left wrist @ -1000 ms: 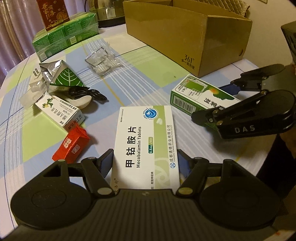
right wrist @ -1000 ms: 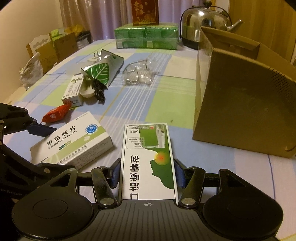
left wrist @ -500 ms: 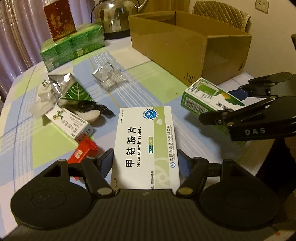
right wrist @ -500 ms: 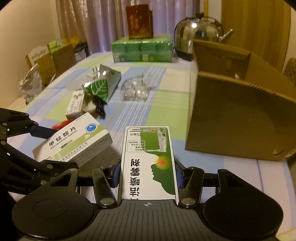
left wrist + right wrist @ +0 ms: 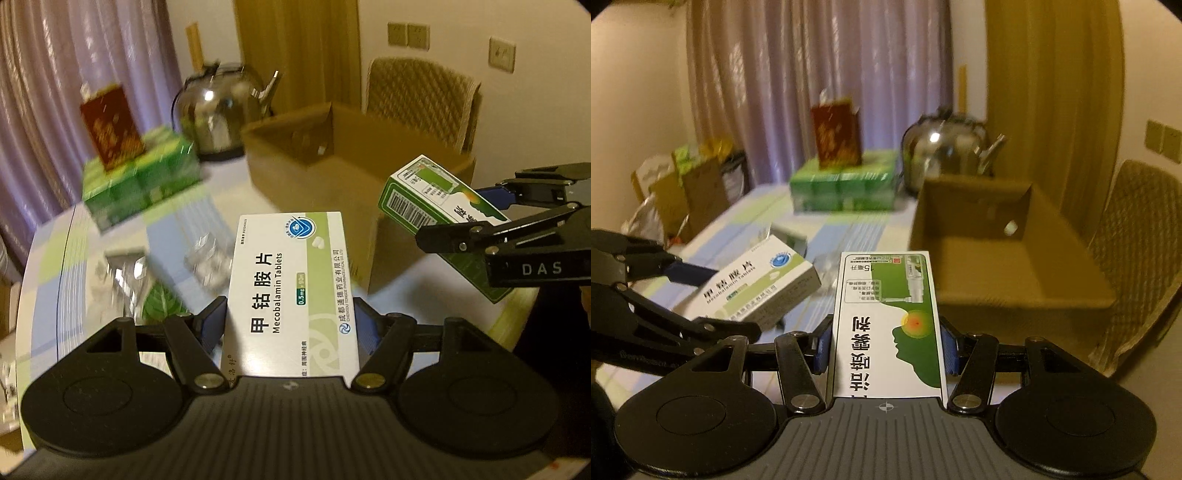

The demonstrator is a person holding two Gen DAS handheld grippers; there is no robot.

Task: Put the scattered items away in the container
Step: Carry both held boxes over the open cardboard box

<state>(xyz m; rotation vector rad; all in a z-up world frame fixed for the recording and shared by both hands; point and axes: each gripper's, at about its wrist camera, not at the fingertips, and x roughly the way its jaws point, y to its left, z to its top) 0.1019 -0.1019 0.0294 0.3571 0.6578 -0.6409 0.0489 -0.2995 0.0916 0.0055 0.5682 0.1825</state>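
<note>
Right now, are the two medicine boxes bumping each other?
Apart. The left wrist view shows cardboard box between the white box and green box.

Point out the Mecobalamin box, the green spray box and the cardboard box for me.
Mecobalamin box [image 5: 291,291]: left wrist view, printed top face.
Green spray box [image 5: 890,325]: right wrist view, printed top face.
Cardboard box [image 5: 1027,295]: right wrist view, near wall.

Dim, warm yellowish light; a bright glint sits on the kettle [image 5: 945,147]. Around the kettle everything is motion-blurred; fisheye corners go black.
</note>
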